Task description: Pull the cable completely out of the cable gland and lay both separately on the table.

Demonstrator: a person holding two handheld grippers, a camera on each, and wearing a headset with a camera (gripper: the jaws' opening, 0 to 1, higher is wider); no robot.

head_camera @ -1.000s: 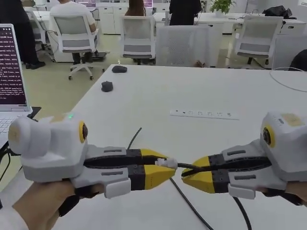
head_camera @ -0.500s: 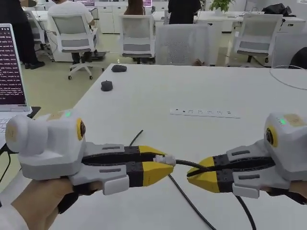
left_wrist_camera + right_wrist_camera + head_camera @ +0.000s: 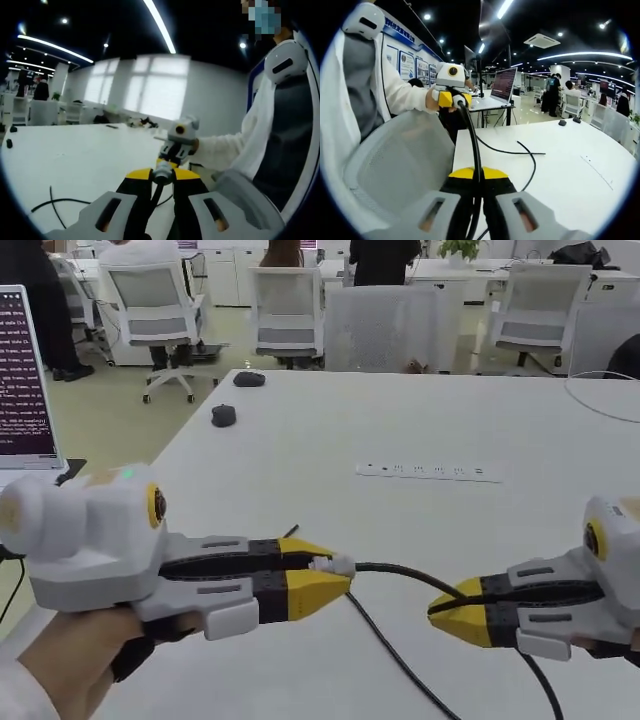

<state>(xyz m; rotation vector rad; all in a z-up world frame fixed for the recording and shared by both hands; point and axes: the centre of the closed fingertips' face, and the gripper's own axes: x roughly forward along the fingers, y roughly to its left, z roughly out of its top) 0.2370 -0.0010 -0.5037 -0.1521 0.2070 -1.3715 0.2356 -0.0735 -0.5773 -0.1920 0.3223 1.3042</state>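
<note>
My left gripper [image 3: 345, 575] is shut on a small white cable gland [image 3: 335, 564], held a little above the white table [image 3: 420, 420]. A black cable [image 3: 400, 571] comes out of the gland and arcs right into my right gripper [image 3: 432, 610], which is shut on it. More of the cable trails across the table below both grippers. In the left gripper view the gland [image 3: 162, 174] sits between the yellow tips of the left gripper [image 3: 162, 176], with the right gripper [image 3: 178, 142] beyond. In the right gripper view the cable [image 3: 474, 145] runs from the right gripper [image 3: 476, 173] up to the left gripper [image 3: 455, 98].
A white power strip [image 3: 427, 473] lies mid-table. Two dark computer mice [image 3: 224, 418] [image 3: 249, 380] sit toward the far left edge. A laptop [image 3: 22, 390] stands at the left. Office chairs [image 3: 290, 305] and people are beyond the table.
The two grippers have drawn apart: the right one has moved right with the cable, and a longer stretch of cable now shows between it and the gland.
</note>
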